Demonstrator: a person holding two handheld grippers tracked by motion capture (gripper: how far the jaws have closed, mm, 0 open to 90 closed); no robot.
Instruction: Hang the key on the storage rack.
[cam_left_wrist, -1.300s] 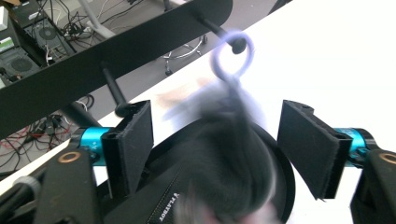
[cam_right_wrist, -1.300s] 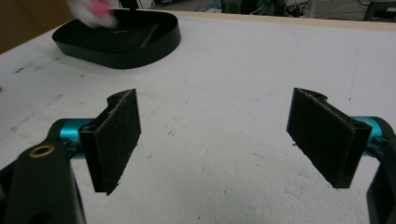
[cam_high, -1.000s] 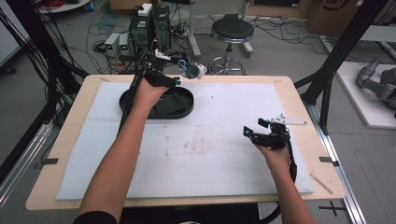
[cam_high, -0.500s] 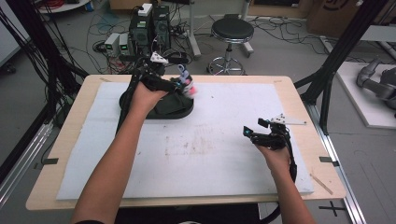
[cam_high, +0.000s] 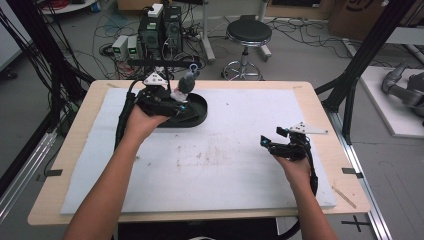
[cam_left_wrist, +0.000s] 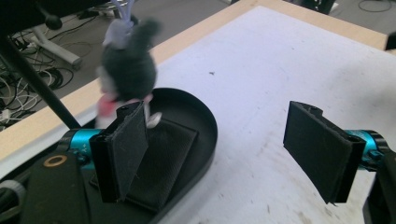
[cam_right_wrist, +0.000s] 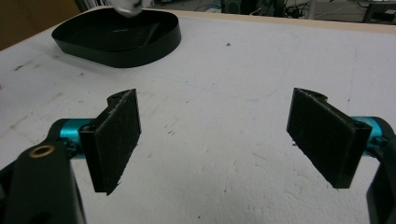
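Lying in the black oval tray (cam_high: 197, 114) is a dark pad (cam_left_wrist: 161, 158), a grey plush toy (cam_high: 186, 83) blurring above its rim as the left gripper (cam_high: 176, 105), jaws just opening wide, is hovering there; right gripper (cam_high: 272, 144) is resting wide, empty.

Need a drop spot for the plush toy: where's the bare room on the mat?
Free: the white mat between the black tray and the right hand-held gripper, plus the far right corner. Crowded: around the tray, with the plush toy and left hand-held gripper.
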